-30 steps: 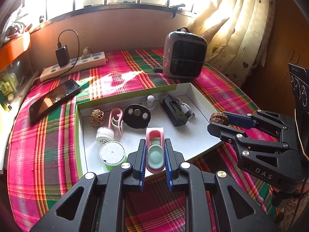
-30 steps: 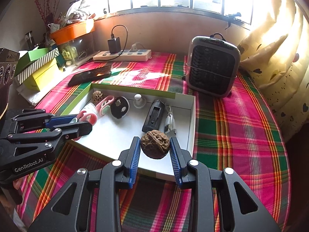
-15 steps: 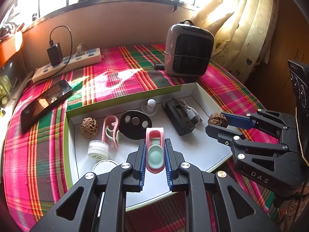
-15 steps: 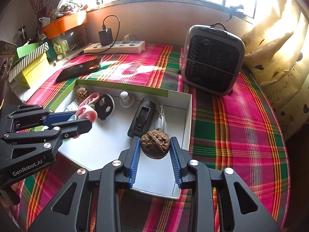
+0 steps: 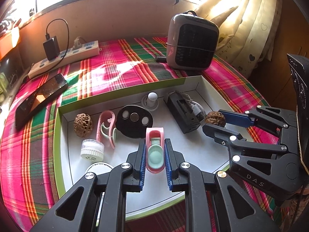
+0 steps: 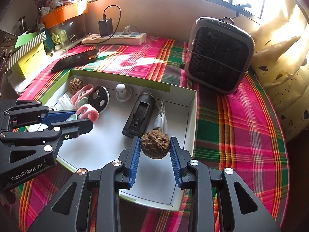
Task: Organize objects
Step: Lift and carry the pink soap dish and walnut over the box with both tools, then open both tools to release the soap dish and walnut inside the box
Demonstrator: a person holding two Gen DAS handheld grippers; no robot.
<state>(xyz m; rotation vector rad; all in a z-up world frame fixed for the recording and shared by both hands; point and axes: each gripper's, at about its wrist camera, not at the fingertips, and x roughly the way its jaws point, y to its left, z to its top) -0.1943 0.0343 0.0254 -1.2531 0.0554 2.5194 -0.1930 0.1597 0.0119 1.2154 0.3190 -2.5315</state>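
My left gripper (image 5: 154,152) is shut on a pink clip with a mint pad (image 5: 155,150), held over the front of the white box (image 5: 191,81). My right gripper (image 6: 155,147) is shut on a brown walnut (image 6: 155,146), hanging above the box's right front part (image 6: 193,112). In the left wrist view that walnut (image 5: 215,118) shows between the right gripper's (image 5: 222,122) blue pads, beside a black device. In the right wrist view the left gripper (image 6: 81,118) holds the pink clip (image 6: 87,114) over the box's left side.
In the box lie another walnut (image 5: 83,124), a second pink clip (image 5: 106,127), a black oval disc (image 5: 134,120), a white knob (image 5: 151,100), a black device with cable (image 5: 182,112) and white caps (image 5: 92,149). A heater (image 5: 193,42), phone (image 5: 40,98) and power strip (image 5: 65,58) sit on the plaid cloth.
Both grippers have moved forward and down over the box, each keeping its hold. The box and its contents look nearer in both views.
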